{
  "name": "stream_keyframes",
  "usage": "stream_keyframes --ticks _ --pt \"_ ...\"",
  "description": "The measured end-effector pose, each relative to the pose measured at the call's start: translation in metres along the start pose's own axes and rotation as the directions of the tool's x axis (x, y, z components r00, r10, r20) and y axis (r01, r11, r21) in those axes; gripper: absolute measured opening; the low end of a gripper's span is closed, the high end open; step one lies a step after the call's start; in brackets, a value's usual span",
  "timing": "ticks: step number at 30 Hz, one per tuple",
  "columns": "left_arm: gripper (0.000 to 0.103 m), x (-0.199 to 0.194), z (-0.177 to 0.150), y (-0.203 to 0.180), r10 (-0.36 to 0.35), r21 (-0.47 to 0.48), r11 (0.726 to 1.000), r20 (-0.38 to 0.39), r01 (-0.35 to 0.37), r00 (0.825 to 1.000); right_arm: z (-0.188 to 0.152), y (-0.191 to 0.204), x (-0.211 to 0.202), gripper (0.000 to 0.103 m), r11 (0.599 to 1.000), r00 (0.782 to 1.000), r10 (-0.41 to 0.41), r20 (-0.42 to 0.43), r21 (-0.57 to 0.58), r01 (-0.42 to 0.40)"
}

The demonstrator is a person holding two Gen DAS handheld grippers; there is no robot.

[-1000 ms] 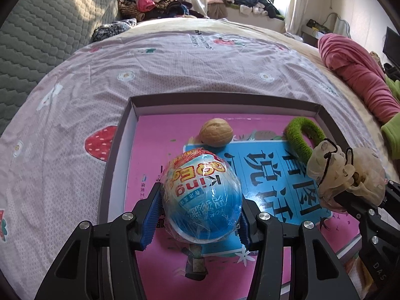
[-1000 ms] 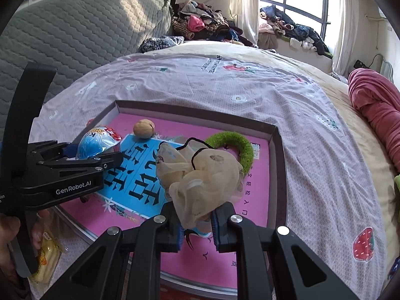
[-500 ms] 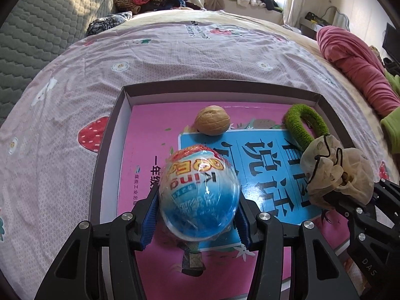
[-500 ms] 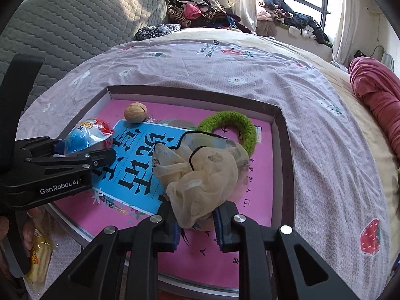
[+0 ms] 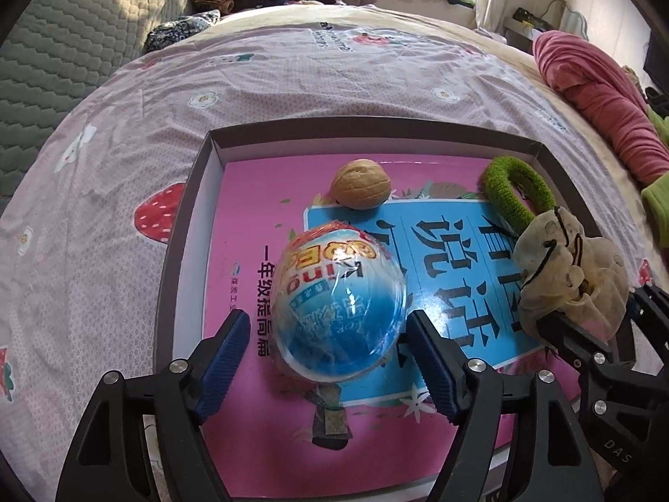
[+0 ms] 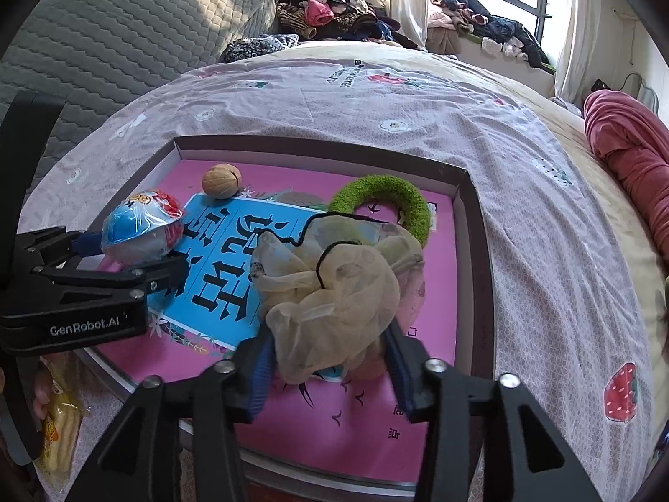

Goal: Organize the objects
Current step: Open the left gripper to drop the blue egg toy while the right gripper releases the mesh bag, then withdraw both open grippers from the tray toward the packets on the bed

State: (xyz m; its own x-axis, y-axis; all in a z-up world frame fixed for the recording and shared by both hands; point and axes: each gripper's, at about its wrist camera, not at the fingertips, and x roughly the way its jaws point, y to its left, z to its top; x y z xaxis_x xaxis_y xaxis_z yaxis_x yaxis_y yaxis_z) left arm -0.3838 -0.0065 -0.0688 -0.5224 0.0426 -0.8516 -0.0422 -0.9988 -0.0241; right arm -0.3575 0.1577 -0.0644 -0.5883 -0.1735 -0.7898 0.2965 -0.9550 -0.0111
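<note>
"GenRobot.AI" read on the left gripper [image 6: 138, 251], fingers just opened off the wrapped egg [image 5: 340, 305], its red tip pointing away, right gripper [image 6: 330, 370] likewise loosened around the mesh pouch [image 6: 334, 293].

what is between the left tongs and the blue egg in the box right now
Nothing visible. The left tongs have just been opening and their blue pads flank the wrapped blue egg with small gaps on both sides. The egg rests on the pink book in the box.

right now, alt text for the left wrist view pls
The left tongs, just opened, straddle a blue foil-wrapped egg lying in a pink-lined box tray. A walnut and green ring lie beyond; right, a beige mesh pouch.
</note>
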Motion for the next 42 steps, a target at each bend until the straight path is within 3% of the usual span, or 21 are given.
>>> stream_keyframes --ticks 5,9,18,22,29,36,42 --pt "0.079 -0.005 -0.001 0.002 -0.012 -0.008 1.000 -0.009 0.012 1.000 0.002 -0.002 -0.007 0.061 1.000 1.000 -0.011 0.019 0.012 0.010" --pt "0.081 -0.015 -0.001 0.005 -0.097 -0.039 0.995 -0.006 0.097 0.995 0.004 -0.003 -0.018 0.071 1.000 0.998 -0.015 0.053 0.020 0.014" --pt "0.082 -0.033 0.000 0.006 -0.058 -0.037 0.998 0.031 0.059 0.998 0.008 -0.004 -0.036 0.076 1.000 0.995 -0.010 0.099 0.030 0.007" --pt "0.082 -0.045 0.000 0.008 -0.080 -0.047 0.996 0.051 0.082 0.996 0.010 -0.001 -0.053 0.077 1.000 0.990 -0.013 0.140 0.027 0.009" --pt "0.083 -0.082 -0.005 0.004 -0.054 -0.021 0.998 0.118 0.057 0.992 0.015 0.008 -0.096 0.081 0.999 0.974 -0.034 0.225 0.009 0.033" --pt "0.084 -0.126 -0.032 0.001 -0.085 -0.015 0.996 0.183 0.089 0.980 0.008 0.018 -0.143 0.092 0.998 0.952 -0.070 0.298 0.018 0.067" --pt "0.085 -0.157 -0.055 -0.002 -0.098 -0.014 0.995 0.207 0.103 0.974 -0.015 0.024 -0.167 0.097 0.996 0.954 -0.093 0.285 0.030 0.088"
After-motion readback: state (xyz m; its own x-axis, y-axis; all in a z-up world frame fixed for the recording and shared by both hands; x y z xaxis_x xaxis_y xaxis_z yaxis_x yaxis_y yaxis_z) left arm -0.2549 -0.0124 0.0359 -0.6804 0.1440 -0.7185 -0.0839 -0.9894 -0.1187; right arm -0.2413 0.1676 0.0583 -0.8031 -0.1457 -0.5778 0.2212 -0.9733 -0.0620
